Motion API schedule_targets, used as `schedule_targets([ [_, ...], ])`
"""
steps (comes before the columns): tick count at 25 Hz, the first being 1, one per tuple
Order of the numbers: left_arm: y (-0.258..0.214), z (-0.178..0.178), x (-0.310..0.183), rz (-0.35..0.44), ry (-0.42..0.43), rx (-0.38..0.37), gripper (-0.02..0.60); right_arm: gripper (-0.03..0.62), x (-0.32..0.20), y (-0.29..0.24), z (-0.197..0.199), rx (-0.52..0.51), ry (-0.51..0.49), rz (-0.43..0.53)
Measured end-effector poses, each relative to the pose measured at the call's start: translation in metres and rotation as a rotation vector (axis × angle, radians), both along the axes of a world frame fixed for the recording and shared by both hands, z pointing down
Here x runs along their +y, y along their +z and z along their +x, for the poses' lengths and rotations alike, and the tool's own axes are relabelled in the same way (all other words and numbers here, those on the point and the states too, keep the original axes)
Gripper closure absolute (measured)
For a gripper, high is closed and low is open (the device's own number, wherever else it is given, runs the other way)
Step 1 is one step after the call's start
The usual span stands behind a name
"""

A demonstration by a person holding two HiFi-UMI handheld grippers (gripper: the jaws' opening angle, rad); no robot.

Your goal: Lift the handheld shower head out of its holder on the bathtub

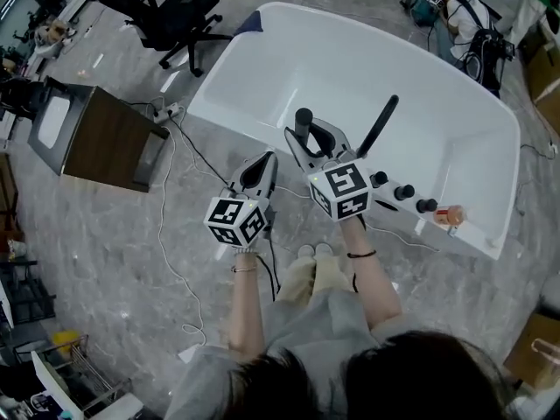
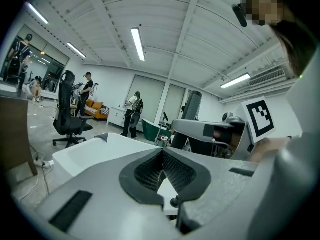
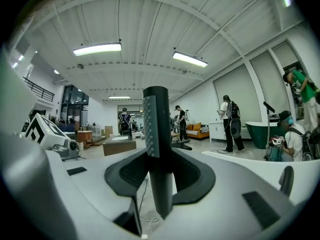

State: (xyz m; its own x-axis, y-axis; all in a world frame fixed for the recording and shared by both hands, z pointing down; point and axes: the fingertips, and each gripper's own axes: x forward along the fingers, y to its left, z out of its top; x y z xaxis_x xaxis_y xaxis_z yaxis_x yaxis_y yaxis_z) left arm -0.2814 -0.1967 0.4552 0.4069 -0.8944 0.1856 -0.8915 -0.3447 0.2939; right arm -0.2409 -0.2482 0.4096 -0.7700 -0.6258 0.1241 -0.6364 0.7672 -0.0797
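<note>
A white bathtub [image 1: 262,77] stands on the grey marble floor ahead of me. My right gripper [image 1: 308,138] is shut on the black handheld shower head [image 1: 304,119], which stands upright between its jaws over the tub's near rim. In the right gripper view the shower head [image 3: 156,144] fills the gap of the gripper [image 3: 159,176], pads pressed on both sides. My left gripper [image 1: 265,161] hovers left of it, shut, with nothing in it; its pads [image 2: 150,171] meet in its own view. The shower head [image 2: 191,104] also shows there. The holder is hidden.
A slim black spout [image 1: 380,125] and three black knobs [image 1: 403,192] sit on the tub's near rim, with a small bottle [image 1: 450,215] to their right. A brown cabinet [image 1: 109,138], a power strip [image 1: 166,110] with cables and a black office chair [image 1: 179,16] stand left.
</note>
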Motion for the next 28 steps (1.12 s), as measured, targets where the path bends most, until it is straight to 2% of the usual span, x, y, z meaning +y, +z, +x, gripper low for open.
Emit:
schedule_targets([
  [12, -0.075, -0.013, 0.052, 0.094, -0.074, -0.023, 0.577, 0.462, 0.049, -0.069, -0.018, -0.055, -0.134, 0.033],
  [18, -0.101, -0.027, 0.063, 0.133, -0.095, -0.038, 0.577, 0.464, 0.063, -0.099, -0.021, -0.087, -0.151, 0.065],
  [28, -0.137, -0.017, 0.063, 0.203, -0.050, -0.076, 0.577, 0.464, 0.078, -0.129, -0.014, -0.125, -0.165, 0.110],
])
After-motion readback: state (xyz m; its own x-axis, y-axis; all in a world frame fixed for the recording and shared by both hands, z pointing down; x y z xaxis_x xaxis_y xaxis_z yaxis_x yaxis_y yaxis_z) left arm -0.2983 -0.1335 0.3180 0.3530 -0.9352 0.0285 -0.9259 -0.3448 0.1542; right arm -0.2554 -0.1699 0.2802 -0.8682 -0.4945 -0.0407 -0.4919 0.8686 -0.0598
